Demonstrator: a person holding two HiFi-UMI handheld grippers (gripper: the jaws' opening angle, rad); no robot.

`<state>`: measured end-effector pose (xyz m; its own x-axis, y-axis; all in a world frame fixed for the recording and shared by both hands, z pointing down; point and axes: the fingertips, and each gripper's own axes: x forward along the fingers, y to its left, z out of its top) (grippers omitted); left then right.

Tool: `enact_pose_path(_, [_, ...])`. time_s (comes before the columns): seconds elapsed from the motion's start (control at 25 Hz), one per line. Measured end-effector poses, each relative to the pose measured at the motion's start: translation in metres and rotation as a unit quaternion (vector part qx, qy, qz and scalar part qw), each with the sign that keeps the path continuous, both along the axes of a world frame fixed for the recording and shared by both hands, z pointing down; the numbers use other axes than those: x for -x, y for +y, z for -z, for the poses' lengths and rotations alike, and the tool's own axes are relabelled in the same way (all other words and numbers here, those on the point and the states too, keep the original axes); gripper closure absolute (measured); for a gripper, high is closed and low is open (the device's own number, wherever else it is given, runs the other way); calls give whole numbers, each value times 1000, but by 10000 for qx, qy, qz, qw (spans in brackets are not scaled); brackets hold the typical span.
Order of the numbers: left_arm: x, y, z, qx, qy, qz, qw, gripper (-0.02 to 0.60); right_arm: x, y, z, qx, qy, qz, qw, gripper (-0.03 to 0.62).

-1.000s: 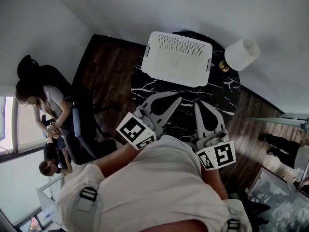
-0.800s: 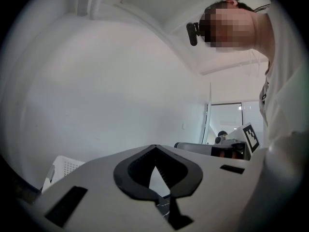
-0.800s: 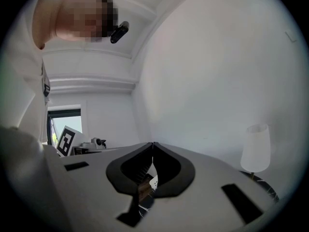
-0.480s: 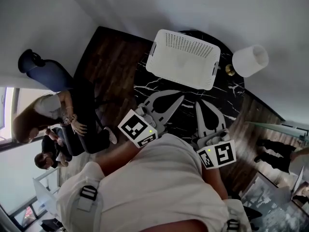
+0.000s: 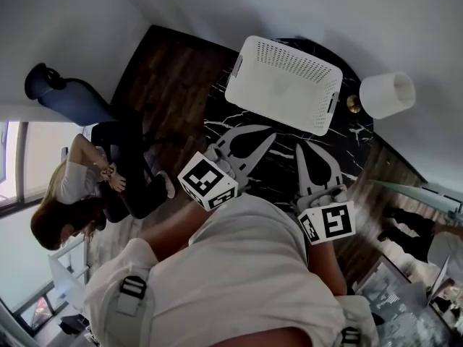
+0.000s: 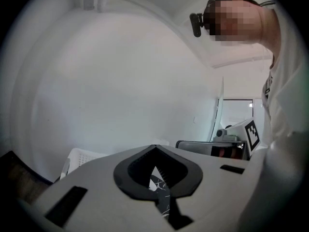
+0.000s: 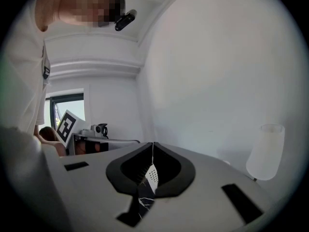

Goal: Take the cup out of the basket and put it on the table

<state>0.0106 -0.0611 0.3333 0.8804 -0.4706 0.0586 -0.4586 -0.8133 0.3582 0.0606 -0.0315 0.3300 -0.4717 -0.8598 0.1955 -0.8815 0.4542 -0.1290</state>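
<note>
Here my left gripper [image 5: 273,134] and right gripper [image 5: 300,147] hover over the black marble table [image 5: 278,170], jaws pressed together on nothing. Beyond them a white perforated basket [image 5: 286,85] sits at the table's far edge, beside a white-shaded lamp [image 5: 387,95]. I cannot make out the cup. Dark wood floor [image 5: 166,71] meets white walls [image 5: 362,13].

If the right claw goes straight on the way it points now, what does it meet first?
Probably the near wall of the white basket: the right claw, shut and empty, points at it with nothing between. The lamp stands off to the right.
</note>
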Motion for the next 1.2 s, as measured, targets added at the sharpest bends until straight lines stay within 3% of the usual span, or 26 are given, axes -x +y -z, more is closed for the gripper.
enact_pose_path(0.56, [20,-53,-50,409,-430,130,9982,575,16,-59,-49,504,844,549,9936,582])
enact_pose_path(0.76, [21,-67,-69,674,-581,-68,9960,575,21,-81,-74,828,1011,723,9888,582])
enact_pose_path(1.2, [16,-102,-120,956,-1170,-164,9884,575,16,-130,-154,1534,1792,1185,9645,582])
